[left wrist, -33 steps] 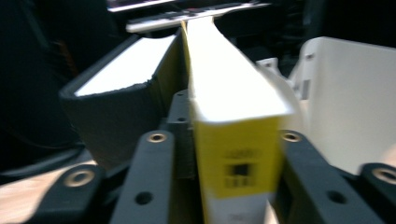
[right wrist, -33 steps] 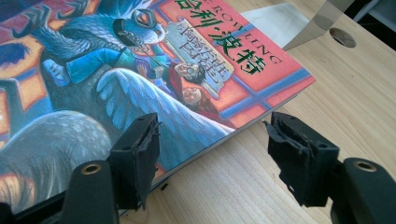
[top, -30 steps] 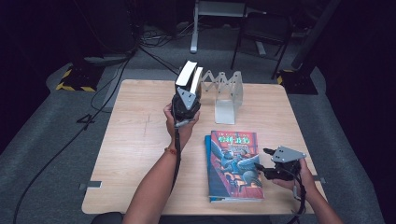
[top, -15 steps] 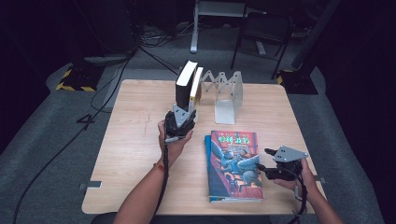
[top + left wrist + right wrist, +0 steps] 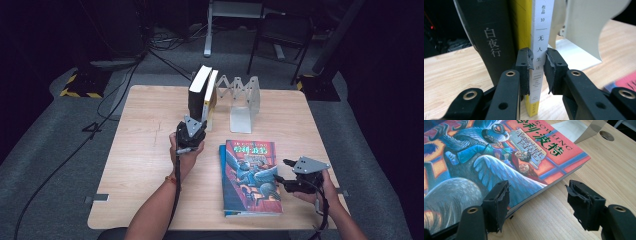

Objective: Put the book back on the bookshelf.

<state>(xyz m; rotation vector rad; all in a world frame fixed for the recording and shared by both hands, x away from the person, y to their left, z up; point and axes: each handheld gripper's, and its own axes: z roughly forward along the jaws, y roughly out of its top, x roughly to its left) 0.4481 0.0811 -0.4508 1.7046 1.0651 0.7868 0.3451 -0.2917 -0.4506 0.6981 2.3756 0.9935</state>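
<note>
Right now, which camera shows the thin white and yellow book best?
The left gripper view: the white-spined book stands upright and close, its spine lettering readable. In the high view it is small, leaning beside the black book. The right gripper view looks at the colourful book instead.

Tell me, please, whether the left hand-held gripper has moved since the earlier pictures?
Yes. The left hand-held gripper has come down and toward the person, from the top of the standing books to their base on the table, its jaws closing.
</note>
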